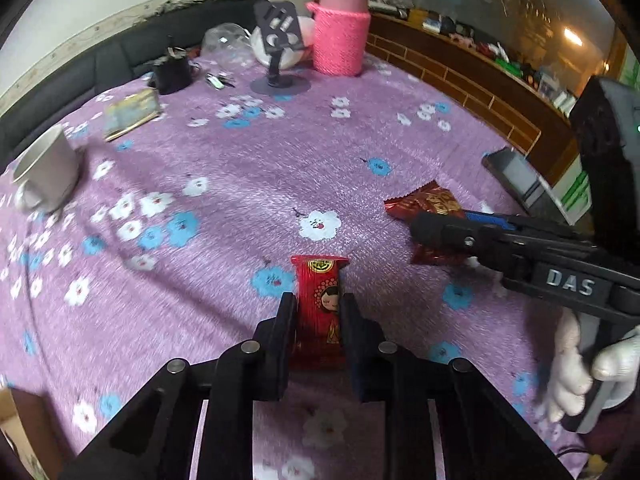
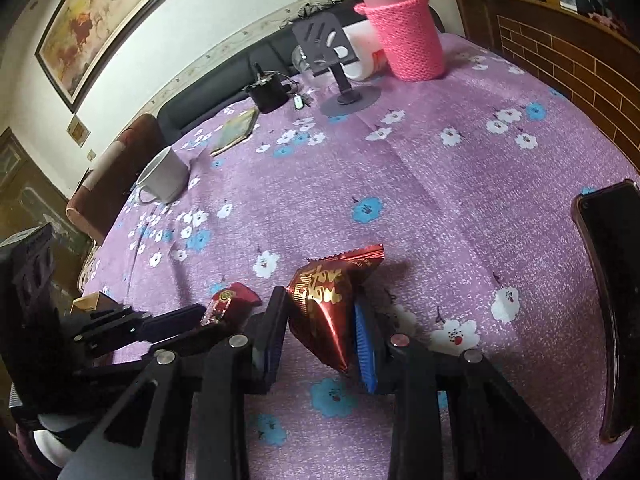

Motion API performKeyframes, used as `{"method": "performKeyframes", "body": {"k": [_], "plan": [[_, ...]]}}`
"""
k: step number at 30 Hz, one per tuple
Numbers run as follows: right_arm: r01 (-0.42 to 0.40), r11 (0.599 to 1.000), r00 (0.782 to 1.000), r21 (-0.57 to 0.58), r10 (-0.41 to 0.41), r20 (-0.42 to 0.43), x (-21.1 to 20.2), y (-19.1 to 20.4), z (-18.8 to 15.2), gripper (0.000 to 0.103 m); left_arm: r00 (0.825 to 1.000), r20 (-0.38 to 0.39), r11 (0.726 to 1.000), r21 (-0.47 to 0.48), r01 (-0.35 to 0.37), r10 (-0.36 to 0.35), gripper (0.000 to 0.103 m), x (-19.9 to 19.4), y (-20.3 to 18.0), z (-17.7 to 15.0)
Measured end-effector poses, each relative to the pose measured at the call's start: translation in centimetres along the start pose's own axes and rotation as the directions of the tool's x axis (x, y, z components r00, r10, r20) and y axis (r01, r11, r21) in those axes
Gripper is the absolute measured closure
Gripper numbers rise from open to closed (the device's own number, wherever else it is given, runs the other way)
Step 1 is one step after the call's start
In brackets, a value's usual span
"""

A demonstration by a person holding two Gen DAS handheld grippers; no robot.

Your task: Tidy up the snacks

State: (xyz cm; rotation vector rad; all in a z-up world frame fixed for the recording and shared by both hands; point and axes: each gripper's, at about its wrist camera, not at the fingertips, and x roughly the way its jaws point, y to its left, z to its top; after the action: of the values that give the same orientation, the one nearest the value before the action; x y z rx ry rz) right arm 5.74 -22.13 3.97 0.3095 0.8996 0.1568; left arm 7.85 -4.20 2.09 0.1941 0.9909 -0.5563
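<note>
A: Where does each snack lie compared with the fingers?

B: The left gripper (image 1: pixel 318 312) has its two black fingers pressed on the long sides of the flat red snack packet with a cartoon girl (image 1: pixel 320 300). The long axis of this packet runs straight forward along the fingers, and its top end sticks out beyond the tips. So the left gripper is grasping it.

A: And the right one?

B: The right gripper (image 2: pixel 320 328) is clenched on the dark red foil pouch with gold letters (image 2: pixel 326 304). This pouch is puffy and tilted: its crimped end points up and to the right, its pointed corner hangs down between the fingers. One blue finger pad (image 2: pixel 364 352) shows beside it.

A: Are the packets on the table?

B: I cannot tell if they touch the purple flowered tablecloth (image 1: pixel 240 184) or are just above it. Both are near the front edge of the table, the pouch to the right of the girl packet, near but apart.

A: Which hand is nearer to a place for them?

B: I judge that no clear container is in view. The white mug (image 2: pixel 164 176) stands near the left edge, so the left gripper is nearer to it. The pink knitted bottle cover (image 2: pixel 408 36) is at the far edge, well apart from both. The dark phone (image 2: pixel 604 300) lies by the right edge, so the right gripper should avoid it.
</note>
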Motion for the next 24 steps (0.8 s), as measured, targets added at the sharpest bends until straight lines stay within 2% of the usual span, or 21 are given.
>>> {"method": "performKeyframes", "body": {"k": [9,13,24], "plan": [[-0.001,0.999,0.999,-0.048,0.003,0.036,-0.3,1.4,-0.6,0.073,0.992,0.117,0.994,-0.094,0.052,-0.041,0.08,-5.9,0.2,-2.8],[0.0,0.997,0.999,-0.077,0.003,0.033,-0.1,2.6,-1.3,0.073,0.983,0.174,0.986,-0.145,0.08,-0.054,0.08,-8.9,0.9,-4.2],[-0.038,0.977,0.999,-0.211,0.045,0.03,-4.3,9.7,-5.3,0.073,0.946,0.323,0.956,-0.28,0.081,0.015,0.08,-18.2,5.1,-11.9]]}}
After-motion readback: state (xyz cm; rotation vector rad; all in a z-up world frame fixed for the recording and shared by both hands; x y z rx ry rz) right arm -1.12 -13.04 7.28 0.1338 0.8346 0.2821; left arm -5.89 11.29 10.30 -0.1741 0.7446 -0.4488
